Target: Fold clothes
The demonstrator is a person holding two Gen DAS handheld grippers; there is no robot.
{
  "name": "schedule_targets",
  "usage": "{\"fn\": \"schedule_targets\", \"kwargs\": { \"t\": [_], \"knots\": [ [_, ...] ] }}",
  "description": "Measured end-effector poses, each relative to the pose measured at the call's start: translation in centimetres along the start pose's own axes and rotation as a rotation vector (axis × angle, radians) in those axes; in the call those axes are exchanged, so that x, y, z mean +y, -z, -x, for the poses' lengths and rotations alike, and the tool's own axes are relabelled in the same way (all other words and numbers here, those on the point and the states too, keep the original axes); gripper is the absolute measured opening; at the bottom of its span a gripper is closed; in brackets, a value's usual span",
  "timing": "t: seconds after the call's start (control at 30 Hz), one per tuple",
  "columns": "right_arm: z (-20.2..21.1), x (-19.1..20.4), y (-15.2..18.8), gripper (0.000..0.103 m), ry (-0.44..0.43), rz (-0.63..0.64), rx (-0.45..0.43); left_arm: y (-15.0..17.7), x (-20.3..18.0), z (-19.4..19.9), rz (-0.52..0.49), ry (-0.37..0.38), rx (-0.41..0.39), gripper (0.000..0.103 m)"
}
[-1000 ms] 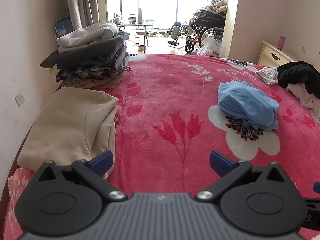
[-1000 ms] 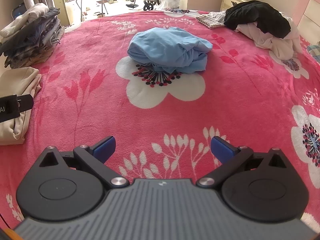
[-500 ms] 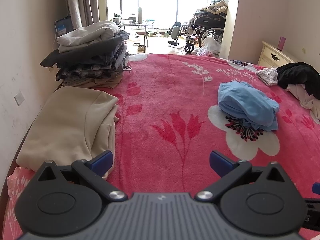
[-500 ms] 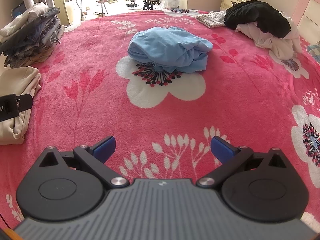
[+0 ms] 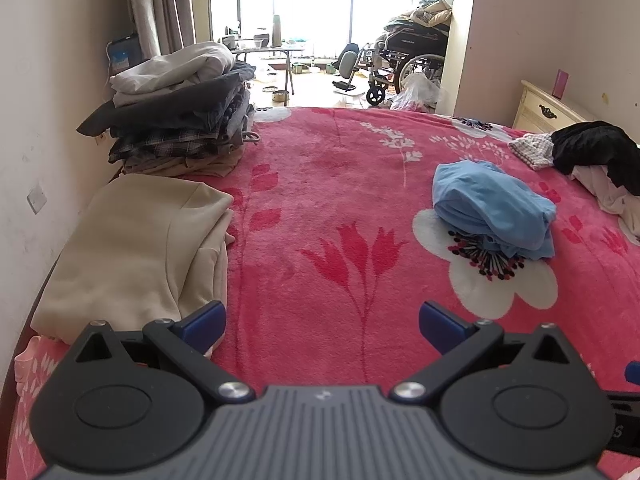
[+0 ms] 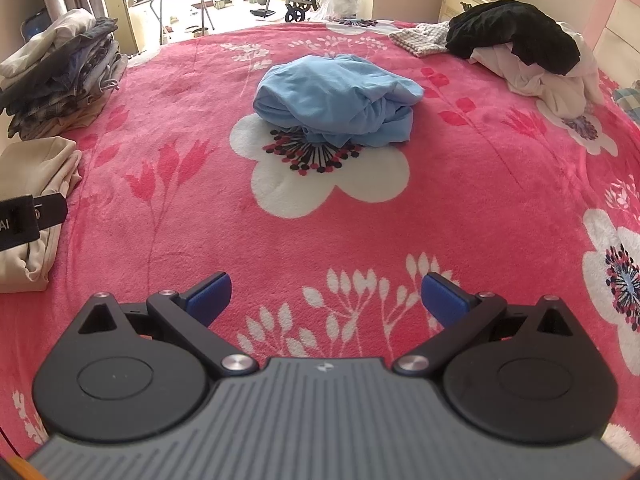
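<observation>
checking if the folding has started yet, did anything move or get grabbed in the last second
Nothing visibly changed. Both the left gripper and the right gripper stay open and empty above the red blanket, and the crumpled blue garment lies untouched, as do the folded beige garment and the stack of folded clothes.

Bed, covered by a pink floral blanket; crumpled light-blue garment on a white flower print near the middle; folded beige garment at the left edge; stack of folded clothes beyond it by the wall; loose heap of black and white clothes at far right; checked cloth touching that heap.
</observation>
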State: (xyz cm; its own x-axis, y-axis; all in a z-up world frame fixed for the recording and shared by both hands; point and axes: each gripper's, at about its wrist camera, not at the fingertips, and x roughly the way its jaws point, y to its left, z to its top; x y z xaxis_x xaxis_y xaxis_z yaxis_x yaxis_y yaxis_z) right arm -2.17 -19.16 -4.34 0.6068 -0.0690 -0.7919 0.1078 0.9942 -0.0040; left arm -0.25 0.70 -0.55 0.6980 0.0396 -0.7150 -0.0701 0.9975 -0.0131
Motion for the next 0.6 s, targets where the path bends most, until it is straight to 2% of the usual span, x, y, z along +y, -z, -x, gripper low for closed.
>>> {"fn": "schedule_targets", "kwargs": {
  "t": [0.43,0.6],
  "knots": [
    [-0.1,-1.3,-0.3,0.102,-0.015,-0.034,-0.042,0.1,-0.5,-1.2,0.001,0.018,0.019,0.103],
    [0.5,-2.1,-0.3,0.102,-0.038,-0.037,-0.148,0.0,-0.9,-2.4,-0.005,0.029,0.023,0.103]
  ]
}}
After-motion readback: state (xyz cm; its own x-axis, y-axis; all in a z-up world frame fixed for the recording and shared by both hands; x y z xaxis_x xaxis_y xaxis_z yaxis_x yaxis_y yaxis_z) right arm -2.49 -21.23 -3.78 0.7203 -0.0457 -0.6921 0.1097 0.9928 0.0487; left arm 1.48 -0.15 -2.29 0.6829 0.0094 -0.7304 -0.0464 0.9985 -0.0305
